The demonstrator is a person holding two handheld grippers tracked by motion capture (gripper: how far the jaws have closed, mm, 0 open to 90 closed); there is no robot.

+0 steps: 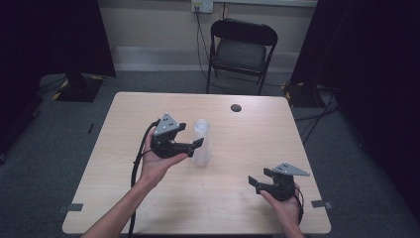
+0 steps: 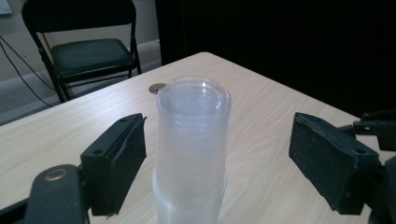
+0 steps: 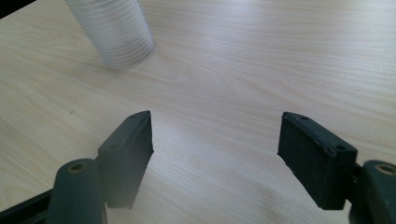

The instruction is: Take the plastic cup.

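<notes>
A tall stack of clear plastic cups (image 1: 201,141) stands mouth down near the middle of the wooden table (image 1: 124,203). My left gripper (image 1: 190,135) is held level beside it, jaws pointing at the stack. In the left gripper view the stack (image 2: 194,140) rises between the two black pads (image 2: 119,163), with a gap on each side, so the left gripper (image 2: 217,126) is open. My right gripper (image 1: 258,177) hovers low near the table's front right, open with nothing in it. In the right gripper view (image 3: 215,126) its jaws frame bare wood, and the stack (image 3: 116,32) lies far off at top left.
A black folding chair (image 1: 242,49) stands behind the table's far edge. A small dark round spot (image 1: 236,107) sits on the table near the far side. Dark curtains (image 1: 366,59) flank the room, and cables run across the grey floor.
</notes>
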